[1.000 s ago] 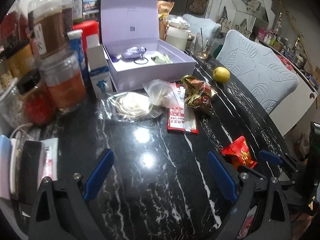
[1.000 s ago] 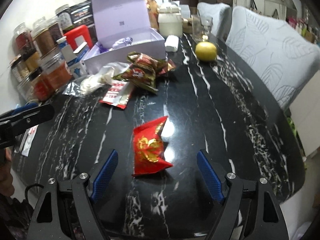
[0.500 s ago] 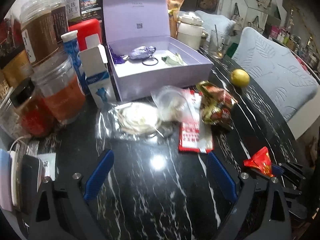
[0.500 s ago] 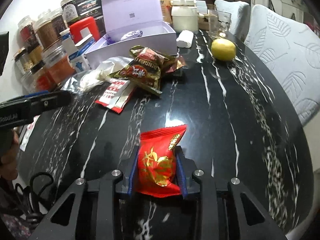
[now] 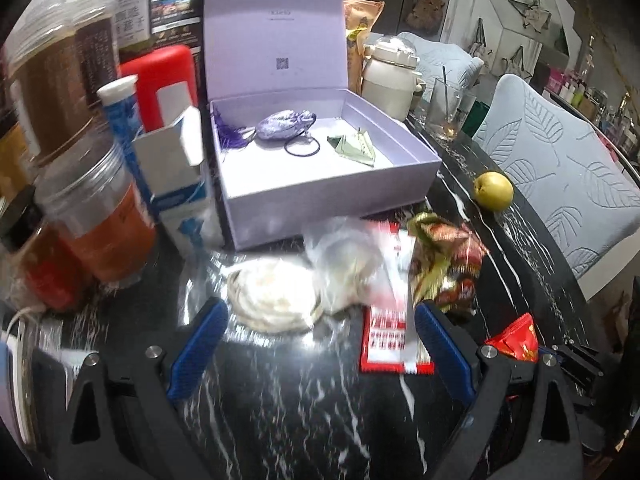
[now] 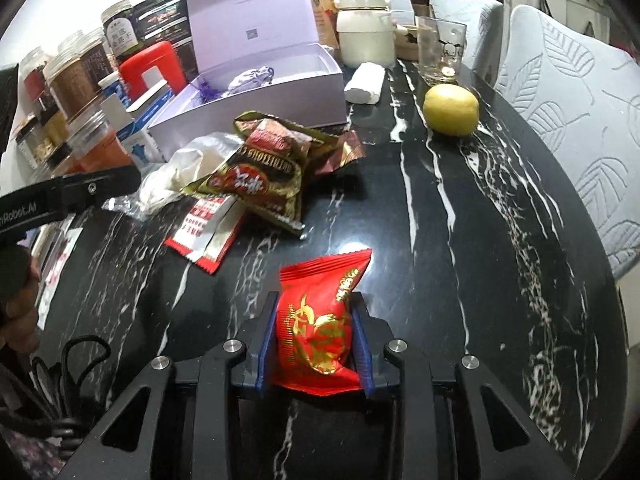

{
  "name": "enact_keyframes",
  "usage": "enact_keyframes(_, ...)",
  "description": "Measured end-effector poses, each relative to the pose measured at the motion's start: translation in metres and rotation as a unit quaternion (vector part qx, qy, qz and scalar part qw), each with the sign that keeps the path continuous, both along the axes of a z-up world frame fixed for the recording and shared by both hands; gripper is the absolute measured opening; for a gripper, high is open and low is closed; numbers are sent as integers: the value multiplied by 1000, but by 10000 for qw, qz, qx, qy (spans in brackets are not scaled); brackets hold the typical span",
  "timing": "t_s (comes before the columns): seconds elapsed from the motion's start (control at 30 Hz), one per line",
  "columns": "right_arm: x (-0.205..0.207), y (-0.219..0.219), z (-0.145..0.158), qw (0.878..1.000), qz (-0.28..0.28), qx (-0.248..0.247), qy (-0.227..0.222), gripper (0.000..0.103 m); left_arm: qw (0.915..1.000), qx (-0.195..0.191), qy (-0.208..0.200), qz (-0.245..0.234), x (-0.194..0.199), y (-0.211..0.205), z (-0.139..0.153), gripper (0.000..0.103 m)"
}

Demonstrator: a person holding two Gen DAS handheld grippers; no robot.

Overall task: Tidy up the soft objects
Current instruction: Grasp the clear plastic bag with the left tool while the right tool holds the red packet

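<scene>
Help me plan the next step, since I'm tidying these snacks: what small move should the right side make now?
Probably lift the red snack packet off the black table and start toward the open lilac box. The right hand-held gripper is already shut on it, and the box's tray has room.

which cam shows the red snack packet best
The right wrist view: the red snack packet sits centred and sharp, pinched between the right tongs. The left wrist view catches only its corner at the lower right edge, behind the open left tongs.
</scene>
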State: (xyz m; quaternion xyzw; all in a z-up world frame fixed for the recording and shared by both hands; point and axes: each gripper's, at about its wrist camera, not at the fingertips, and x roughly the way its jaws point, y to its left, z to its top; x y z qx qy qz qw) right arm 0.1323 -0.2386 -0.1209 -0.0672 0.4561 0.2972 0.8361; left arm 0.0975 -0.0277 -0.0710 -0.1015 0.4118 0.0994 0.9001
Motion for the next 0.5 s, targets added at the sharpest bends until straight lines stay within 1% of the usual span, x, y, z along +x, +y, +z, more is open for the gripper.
enact_keyframes(0.2, 16, 2, 0, 10000, -49, -54, 17, 32, 9998, 32, 65, -176, 33, -3, -7, 96)
enact_keyframes(0.3, 26, 3, 1, 9999, -42, -91, 31, 33, 9997, -77, 133, -196, 48, 0, -15, 96)
enact_keyframes(0.4, 31, 5, 1, 9999, 11, -163, 1, 33, 9992, -210, 296, -194, 60, 2, -25, 96)
enact_keyframes(0.43, 33, 5, 1, 9998, 23, -179, -10, 33, 9992, -192, 316, -168, 62, 1, -27, 96)
enact_keyframes(0.5, 36, 6, 1, 9998, 43, -175, -26, 33, 9994, -22, 300, -184, 65, -3, -27, 96)
